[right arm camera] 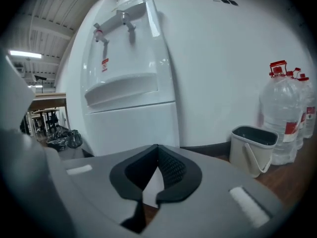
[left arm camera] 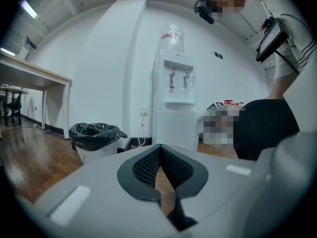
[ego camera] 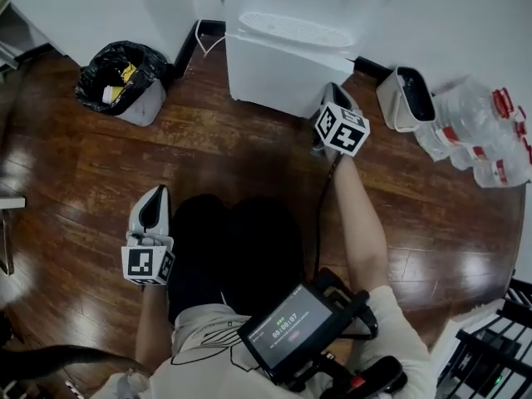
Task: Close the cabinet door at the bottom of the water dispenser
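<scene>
The white water dispenser stands against the far wall. Its bottom cabinet door looks flush with the body, and in the right gripper view the door shows as a flat white panel under the drip tray. My right gripper is shut on nothing, its tip close to the door's right corner; the jaws meet at the tip. My left gripper hangs back over the floor beside the person's knee, shut and empty. In the left gripper view the dispenser is well ahead of the gripper.
A bin with a black bag stands left of the dispenser. A small white bin and large water bottles stand to its right. A black rack is at the lower right. A desk stands far left.
</scene>
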